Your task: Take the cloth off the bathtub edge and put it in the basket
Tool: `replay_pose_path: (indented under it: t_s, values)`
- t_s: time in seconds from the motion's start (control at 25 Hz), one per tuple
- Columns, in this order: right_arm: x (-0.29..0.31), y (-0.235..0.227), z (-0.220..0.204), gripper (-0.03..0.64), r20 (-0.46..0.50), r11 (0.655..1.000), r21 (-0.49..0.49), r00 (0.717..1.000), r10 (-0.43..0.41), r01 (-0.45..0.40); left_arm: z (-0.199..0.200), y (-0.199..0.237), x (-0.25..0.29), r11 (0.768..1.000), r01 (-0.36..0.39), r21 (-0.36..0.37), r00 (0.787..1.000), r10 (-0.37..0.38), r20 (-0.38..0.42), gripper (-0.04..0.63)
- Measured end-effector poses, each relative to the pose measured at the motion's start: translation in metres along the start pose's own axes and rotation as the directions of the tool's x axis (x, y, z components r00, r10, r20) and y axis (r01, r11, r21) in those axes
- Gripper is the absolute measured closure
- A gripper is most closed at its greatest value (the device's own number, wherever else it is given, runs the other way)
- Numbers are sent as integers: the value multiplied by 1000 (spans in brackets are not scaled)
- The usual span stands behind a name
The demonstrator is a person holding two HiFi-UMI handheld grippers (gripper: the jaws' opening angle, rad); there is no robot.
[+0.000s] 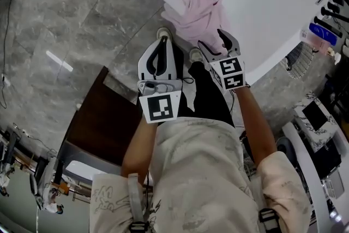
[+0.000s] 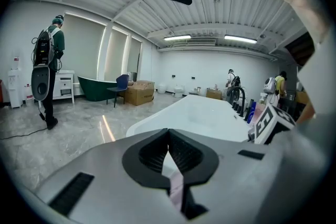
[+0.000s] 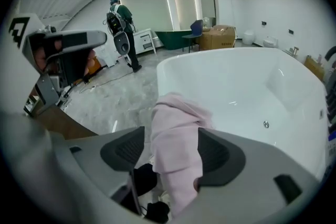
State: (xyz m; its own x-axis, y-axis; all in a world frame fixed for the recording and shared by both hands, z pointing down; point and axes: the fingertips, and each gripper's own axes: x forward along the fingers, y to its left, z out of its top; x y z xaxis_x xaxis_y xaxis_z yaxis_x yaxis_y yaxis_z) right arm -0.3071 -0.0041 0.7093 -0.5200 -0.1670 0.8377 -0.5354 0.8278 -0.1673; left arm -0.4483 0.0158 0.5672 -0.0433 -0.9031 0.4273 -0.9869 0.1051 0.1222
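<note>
Starting left: holding the left claw pressed together, pads tip to tip, pinching nothing. Parked just left of the right claw and short of the tub, likely only to leave room for a one-claw pick. Further left of it and lower, a dark brown tabletop on the grey marble floor.

Next over: holding the right claw spread wide and tipped downward, straddling the hanging tail of the pink cloth. Between the pads, but apparently not yet squeezed; no pinch to be read on either side. Aimed at the low tail, probably for a free fold to bite without scraping the tub.

Ahead of and above the right claw: draped over the rim of the white bathtub, part inside the basin, part down the outer wall, held there by nothing but its own weight. Judging from that drape, closing and lifting up and away from the rim should free it.

Right of the right claw: a blue bottle and black taps at the tub's side, well apart from the cloth. No basket to be picked out with certainty; possibly the mesh-sided thing beyond the rim, cannot tell.
</note>
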Motion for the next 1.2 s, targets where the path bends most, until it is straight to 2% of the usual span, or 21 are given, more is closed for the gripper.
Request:
replay_pose_path:
  t_s: [0.16,0.48,0.8,0.92,1.04,1.2]
  values:
    - [21,2,-21,308,-98,1000,4,995,17,-16,-6,7,2,1000,-7,-4,1000,7,-13,594]
    - [55,-4,-51,284,-236,997,-75,972,-22,5,-10,15,2,1000,-12,-16,1000,11,-24,592]
    - [71,-14,-56,284,-280,996,-48,956,-88,78,-9,15,3,1000,2,-24,1000,-2,-18,593]
    - [69,-14,-56,306,-292,992,-104,951,-103,75,-7,14,2,1000,10,-20,1000,-11,-17,594]
    - [64,-17,-57,344,-293,977,-185,943,-161,109,-4,12,3,1000,15,-13,1000,-15,-7,592]
    - [55,-19,-56,365,-283,962,-232,936,-210,145,3,9,5,1000,19,-8,1000,-19,-4,592]
